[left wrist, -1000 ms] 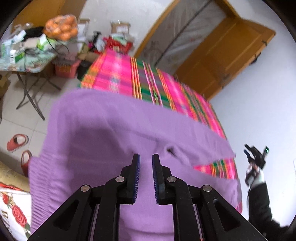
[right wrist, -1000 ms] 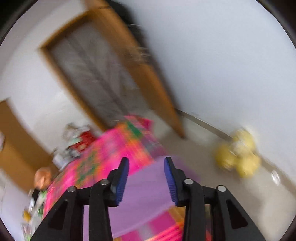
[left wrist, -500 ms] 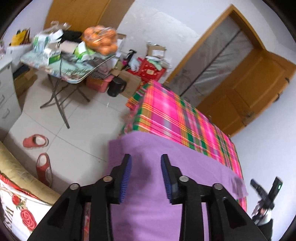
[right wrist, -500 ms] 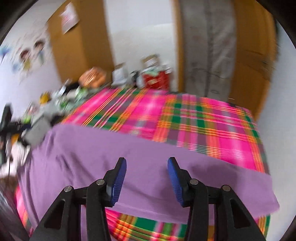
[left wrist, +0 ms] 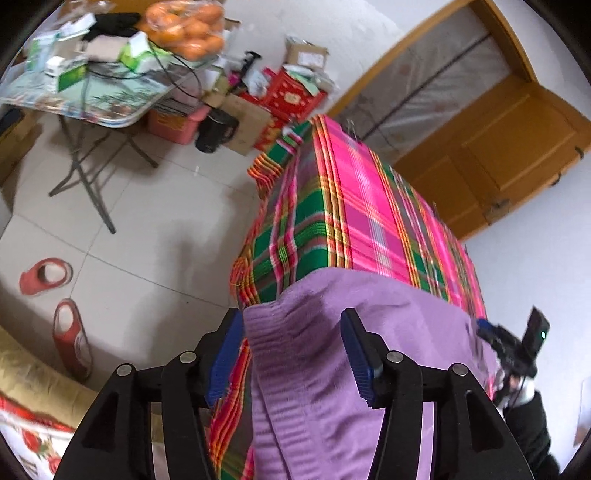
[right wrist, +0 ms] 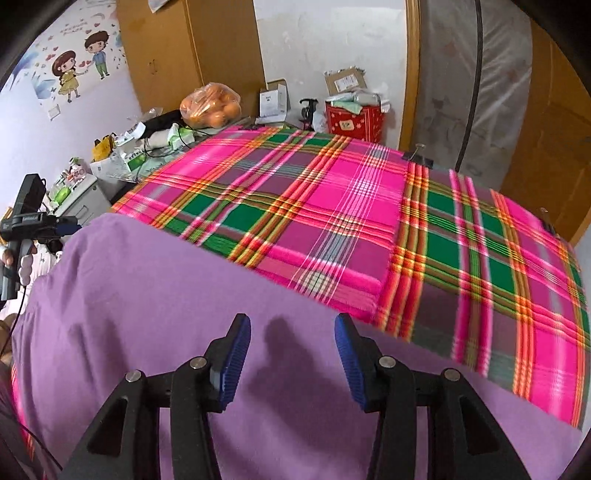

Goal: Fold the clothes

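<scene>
A purple knit garment [left wrist: 332,369] lies spread over the near end of a table covered with a pink and green plaid cloth [left wrist: 362,221]. It also fills the near part of the right wrist view [right wrist: 166,314]. My left gripper [left wrist: 291,354] is open and empty, hovering over the garment's left corner at the table edge. My right gripper [right wrist: 291,358] is open and empty above the garment's middle. The right gripper shows at the far right of the left wrist view [left wrist: 517,347]; the left gripper shows at the far left of the right wrist view [right wrist: 26,221].
A folding table [left wrist: 92,99] with boxes and a bag of oranges [left wrist: 184,22] stands to the left. Red slippers [left wrist: 70,339] lie on the tiled floor. Boxes [left wrist: 291,92] and a wooden door [left wrist: 498,147] stand behind the plaid table.
My left gripper has opened wide and pulled back and left to the garment's corner. My right gripper swung round from the wall and door and now faces the table over the garment.
</scene>
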